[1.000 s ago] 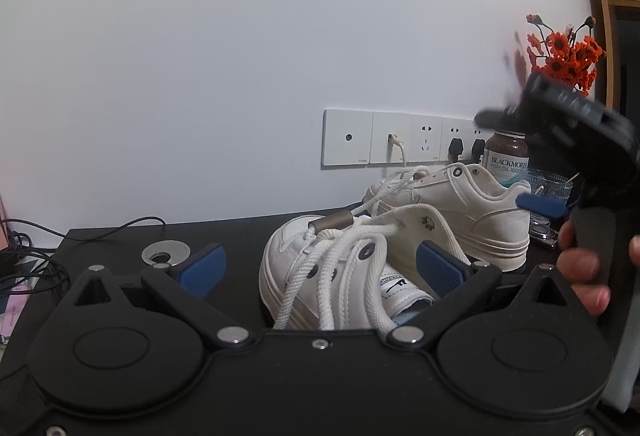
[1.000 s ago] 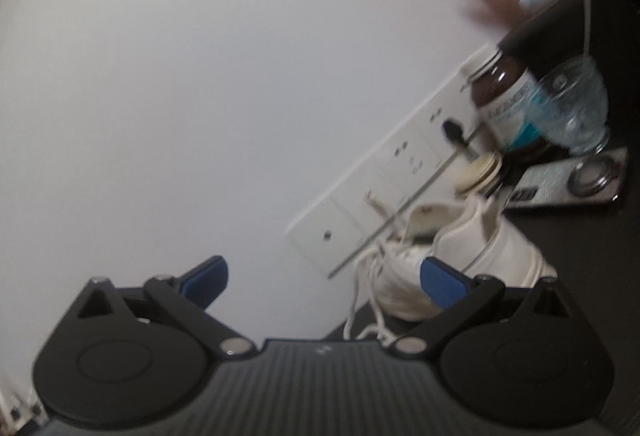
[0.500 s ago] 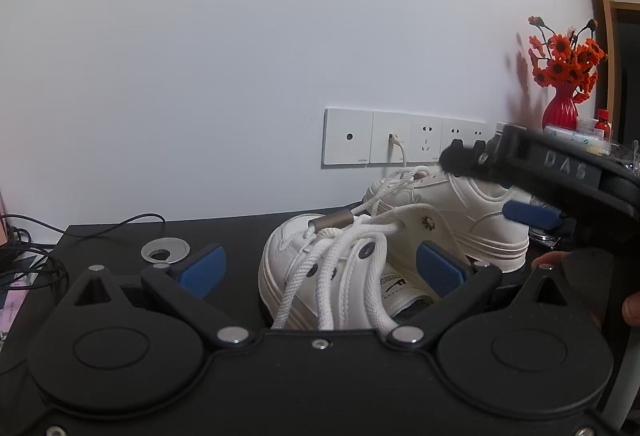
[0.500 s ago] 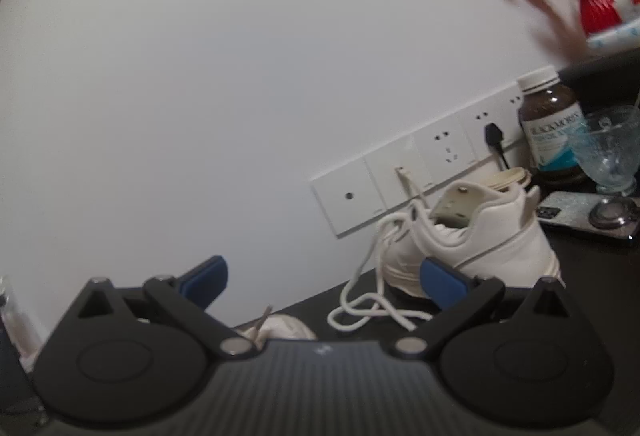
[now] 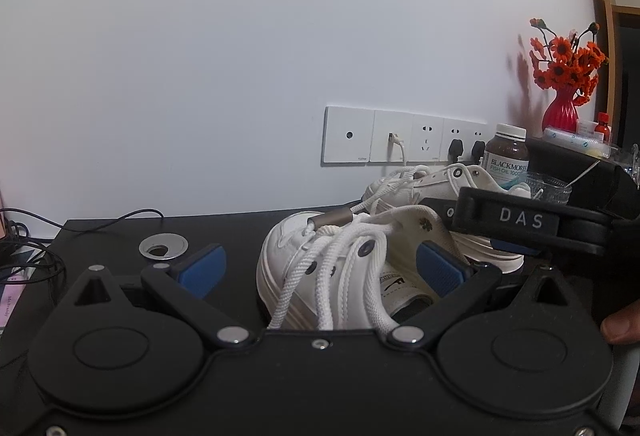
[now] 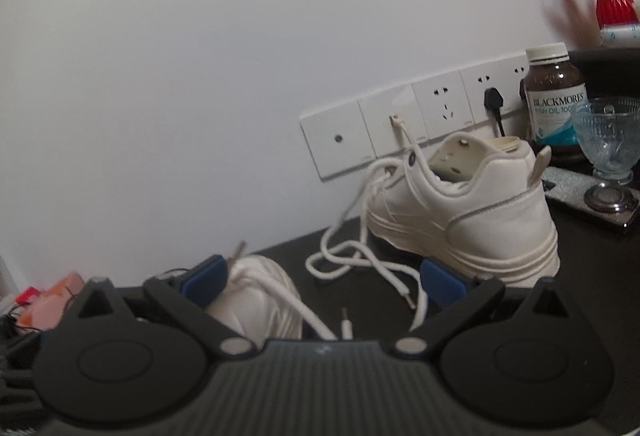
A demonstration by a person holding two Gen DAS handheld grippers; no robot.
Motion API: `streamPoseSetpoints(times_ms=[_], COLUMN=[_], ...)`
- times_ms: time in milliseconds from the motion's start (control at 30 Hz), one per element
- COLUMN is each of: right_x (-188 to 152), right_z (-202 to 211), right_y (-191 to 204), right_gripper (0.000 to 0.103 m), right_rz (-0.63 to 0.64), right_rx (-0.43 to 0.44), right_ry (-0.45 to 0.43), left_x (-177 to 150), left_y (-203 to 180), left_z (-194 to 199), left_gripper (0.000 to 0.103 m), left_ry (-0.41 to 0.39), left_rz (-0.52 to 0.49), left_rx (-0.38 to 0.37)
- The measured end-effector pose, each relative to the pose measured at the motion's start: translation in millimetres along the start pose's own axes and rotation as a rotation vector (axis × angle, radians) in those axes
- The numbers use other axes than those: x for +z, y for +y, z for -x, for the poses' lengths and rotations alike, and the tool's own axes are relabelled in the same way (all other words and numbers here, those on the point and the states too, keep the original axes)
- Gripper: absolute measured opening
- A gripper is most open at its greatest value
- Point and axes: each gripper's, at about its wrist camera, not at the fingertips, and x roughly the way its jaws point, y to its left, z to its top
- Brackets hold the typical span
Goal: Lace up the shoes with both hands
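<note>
Left hand-held gripper (image 5: pixel 320 270) hangs with its blue pads spread apart around the near white shoe (image 5: pixel 340 268) on the black table (image 5: pixel 120 232), gripping nothing. Right hand-held gripper (image 6: pixel 324 282) is likewise spread wide and empty, facing the far shoe (image 6: pixel 472 212), whose loose laces (image 6: pixel 360 256) trail on the table.

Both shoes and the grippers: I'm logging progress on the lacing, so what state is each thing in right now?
Near shoe: upright, laces loose, untied.
Far shoe: upright, laces trailing loose on the black desk.
Left gripper: open, holding nothing.
Right gripper: open, holding nothing.
Fish oil bottle: upright, capped.
Glass goblet: upright.
Black plug: in its socket.
</note>
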Motion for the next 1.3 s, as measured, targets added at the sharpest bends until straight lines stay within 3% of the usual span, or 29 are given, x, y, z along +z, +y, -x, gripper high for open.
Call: streamPoseSetpoints(times_ms=[133,400,533,800,1300], right_x=[2,4,0,0,0], right_z=[3,15,7,-13,-9], right_y=[-5,-1,8,-1,0], right_gripper=[0.102,0.102,0.102,0.102,0.102], right_rz=[-0.031,-0.009,0.052,0.001,0.001], right_rx=[0.020,0.170,0.136,0.068,0.051], right_ry=[0.001,-0.037,0.003,0.104,0.084], left_x=[0,-2,-2,-2,-3], left_y=[2,3,3,4,6], left_z=[-1,-2,-2,-3,-4], left_gripper=[0.103,0.103,0.103,0.103,0.103], left_ry=[0.004,-0.002,0.000,0.005,0.007], left_rz=[0.012,0.018,0.013,0.024,0.031], left_rx=[-0.013,-0.019,-0.014,-0.024,-0.027])
